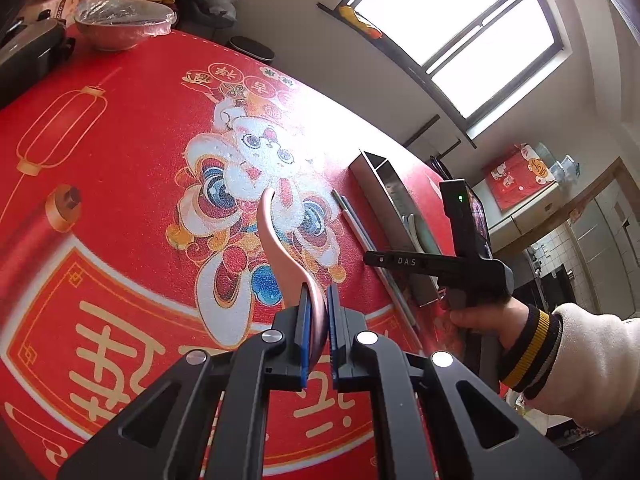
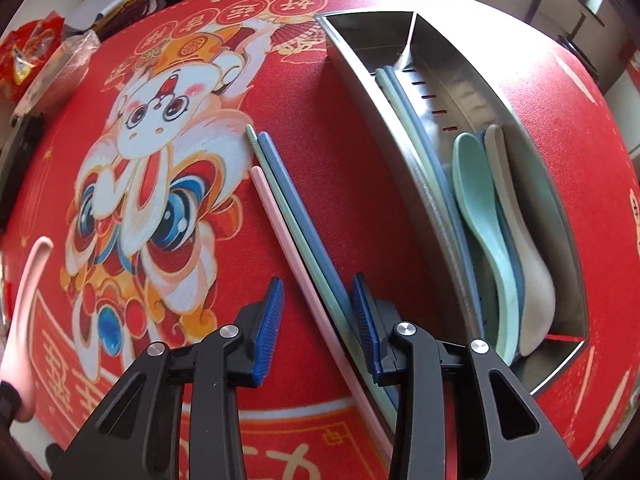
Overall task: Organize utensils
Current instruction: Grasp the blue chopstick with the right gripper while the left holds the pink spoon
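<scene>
My left gripper (image 1: 318,312) is shut on a pink spoon (image 1: 280,240), held above the red table mat with its handle pointing away; the spoon also shows at the left edge of the right wrist view (image 2: 26,300). My right gripper (image 2: 318,304) is open, just above three chopsticks, pink (image 2: 288,248), green (image 2: 304,240) and blue (image 2: 312,236), lying side by side on the mat. A steel utensil tray (image 2: 400,136) to their right holds a teal spoon (image 2: 480,216), a beige spoon (image 2: 524,256) and some chopsticks (image 2: 404,104). The tray also shows in the left wrist view (image 1: 384,184).
The red mat (image 1: 120,160) with a rabbit print covers the table. A covered bowl (image 1: 124,24), a dark appliance (image 1: 28,52) and snack bags (image 2: 32,52) stand at the far edge. The hand holding the right gripper (image 1: 480,280) is beside the tray.
</scene>
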The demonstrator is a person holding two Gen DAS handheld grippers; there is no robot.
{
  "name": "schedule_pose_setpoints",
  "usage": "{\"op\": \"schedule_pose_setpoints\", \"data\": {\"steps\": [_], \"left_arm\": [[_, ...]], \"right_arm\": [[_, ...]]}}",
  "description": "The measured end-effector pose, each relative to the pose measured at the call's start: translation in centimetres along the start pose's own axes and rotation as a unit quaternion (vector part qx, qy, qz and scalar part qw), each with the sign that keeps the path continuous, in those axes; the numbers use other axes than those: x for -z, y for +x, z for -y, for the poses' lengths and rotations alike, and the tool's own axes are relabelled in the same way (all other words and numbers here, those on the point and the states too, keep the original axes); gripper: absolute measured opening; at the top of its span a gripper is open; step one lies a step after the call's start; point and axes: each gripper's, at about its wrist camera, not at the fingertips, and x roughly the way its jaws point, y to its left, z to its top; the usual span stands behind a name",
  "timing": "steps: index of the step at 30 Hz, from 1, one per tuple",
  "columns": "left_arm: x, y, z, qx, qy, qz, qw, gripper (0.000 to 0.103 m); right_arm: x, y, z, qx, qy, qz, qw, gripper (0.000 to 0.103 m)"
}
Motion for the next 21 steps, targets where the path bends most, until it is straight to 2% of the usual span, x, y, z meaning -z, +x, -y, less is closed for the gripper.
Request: {"op": "schedule_pose_setpoints", "data": {"steps": [6,8,10,14,15,16,21], "left_arm": [[-0.1,0.3,0.2,0.010,0.003,-0.005,0.9999,0.007],[-0.1,0.5,0.4,0.012,0.005,-0.007,0.9999,0.007],[0.0,0.6,0.6,0.012,0.008,-0.009,0.9999,0.007],[0.3,0.8,0.9,0.011,0.009,-0.013,0.9998,0.007],[0.2,0.9,1.0,0.010,0.009,-0.014,0.9998,0.007],[0.3,1.0,1.0,0.010,0.010,-0.014,0.9998,0.007],[0.3,1.3,1.4,0.008,0.012,-0.017,0.9998,0.007]], "right_arm": [[2.4,-0.4,-1.6,-0.065,0.022,-0.025,0.997,0.030],[3.0,-1.1,-1.8,-0.074,0.021,-0.014,0.997,0.030],[3.1,-2.2,-1.9,-0.070,0.002,0.012,0.998,0.030],[2.7,-2.8,-0.9,-0.038,-0.028,0.032,0.998,0.030],[2.7,-2.8,-0.7,-0.033,-0.038,0.036,0.998,0.026],[2.8,-2.7,-0.6,-0.031,-0.049,0.036,0.998,0.023],[3.5,-1.7,-1.0,-0.020,-0.086,0.030,0.996,0.018]]}}
